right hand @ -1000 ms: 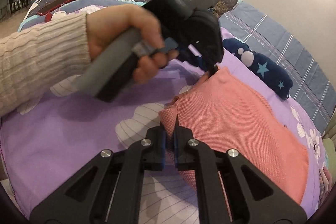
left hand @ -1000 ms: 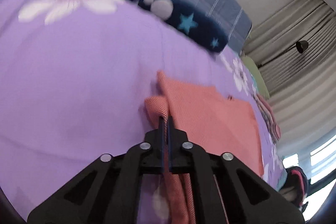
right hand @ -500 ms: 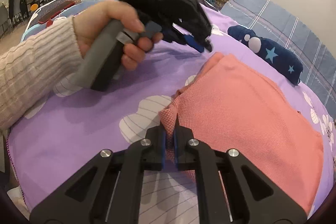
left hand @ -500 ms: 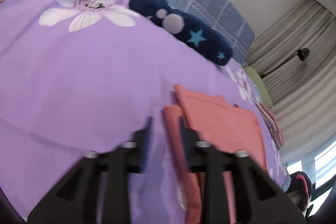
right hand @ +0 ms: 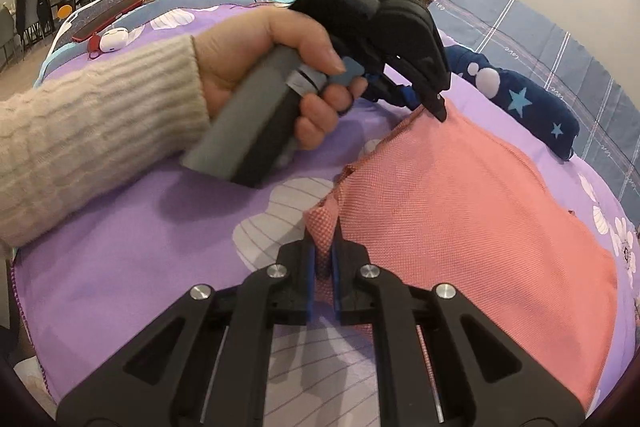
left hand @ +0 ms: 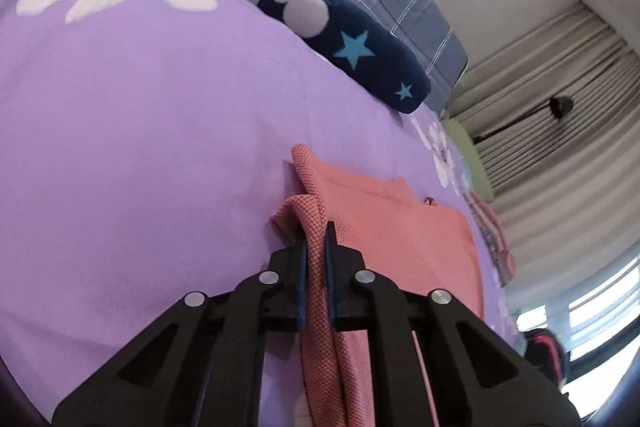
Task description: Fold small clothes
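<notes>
Just re-closing the left gripper (left hand: 316,247) on the coral garment (right hand: 472,211) edge, right gripper (right hand: 323,251) pinching its corner too, risking bunching if pulling unevenly.

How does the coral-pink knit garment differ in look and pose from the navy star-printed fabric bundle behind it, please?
The coral-pink knit garment is one plain colour; the navy star-printed fabric bundle carries pale blue stars and white dots. The garment lies spread out, while the bundle is bunched into a long roll. The left gripper and the right gripper each pinch the garment's edge; nothing touches the bundle. Both rest on the purple floral bedsheet.
</notes>
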`<state>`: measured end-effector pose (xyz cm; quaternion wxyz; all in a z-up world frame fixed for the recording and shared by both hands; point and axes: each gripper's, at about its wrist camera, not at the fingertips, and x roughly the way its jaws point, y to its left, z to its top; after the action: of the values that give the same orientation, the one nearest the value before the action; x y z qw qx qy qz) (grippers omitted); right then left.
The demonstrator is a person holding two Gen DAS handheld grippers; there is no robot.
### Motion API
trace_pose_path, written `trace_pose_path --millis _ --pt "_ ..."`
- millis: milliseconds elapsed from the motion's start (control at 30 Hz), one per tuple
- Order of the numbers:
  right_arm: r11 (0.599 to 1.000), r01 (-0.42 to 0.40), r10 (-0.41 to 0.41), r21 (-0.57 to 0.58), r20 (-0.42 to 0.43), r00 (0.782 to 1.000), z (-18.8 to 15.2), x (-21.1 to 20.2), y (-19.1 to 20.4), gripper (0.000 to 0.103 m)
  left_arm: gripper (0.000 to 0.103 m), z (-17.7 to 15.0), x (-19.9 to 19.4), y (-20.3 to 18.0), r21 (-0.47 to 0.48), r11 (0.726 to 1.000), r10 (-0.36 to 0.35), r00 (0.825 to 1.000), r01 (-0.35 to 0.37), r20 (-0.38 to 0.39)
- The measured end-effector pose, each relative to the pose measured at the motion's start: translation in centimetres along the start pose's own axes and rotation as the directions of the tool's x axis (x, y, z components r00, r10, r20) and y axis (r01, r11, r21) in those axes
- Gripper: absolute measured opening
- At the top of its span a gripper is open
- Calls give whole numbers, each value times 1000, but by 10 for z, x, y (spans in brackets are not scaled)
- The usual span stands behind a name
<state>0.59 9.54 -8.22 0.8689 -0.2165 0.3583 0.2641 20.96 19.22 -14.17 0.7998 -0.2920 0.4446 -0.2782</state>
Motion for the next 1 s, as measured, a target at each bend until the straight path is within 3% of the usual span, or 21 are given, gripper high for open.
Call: trace_pose_path --millis 67,167,267,333,400,533,633,1000 --pt "1000 -2 2 -2 -2 1000 -1 1 1 7 7 -2 -4 2 -1 1000 -17 1000 17 15" --pt "1000 -11 11 11 5 1000 -2 -2 -3 7 11 -5 -6 -7 47 999 20 1000 -21 23" --pt "1000 -10 10 0 13 1000 -5 -10 -5 14 15 -5 -5 -6 50 999 10 1000 -11 21" --pt "999 16 -15 -36 12 1000 -10 -13 -1 23 17 -6 -5 -5 57 998 3 1000 -4 17" --pt "996 49 -48 -78 6 999 -16 -15 2 24 20 -7 -4 -8 79 997 8 1000 -9 10" --pt "985 115 -116 -128 -2 993 -18 -10 9 32 33 -11 0 -17 142 990 11 1000 -10 -11" --pt "970 170 -173 -171 -2 985 -13 0 18 33 44 -14 2 -24 190 982 3 1000 2 -25" --pt "964 199 -202 -177 4 979 -3 15 24 29 45 -14 5 -25 202 979 9 999 -2 -33"
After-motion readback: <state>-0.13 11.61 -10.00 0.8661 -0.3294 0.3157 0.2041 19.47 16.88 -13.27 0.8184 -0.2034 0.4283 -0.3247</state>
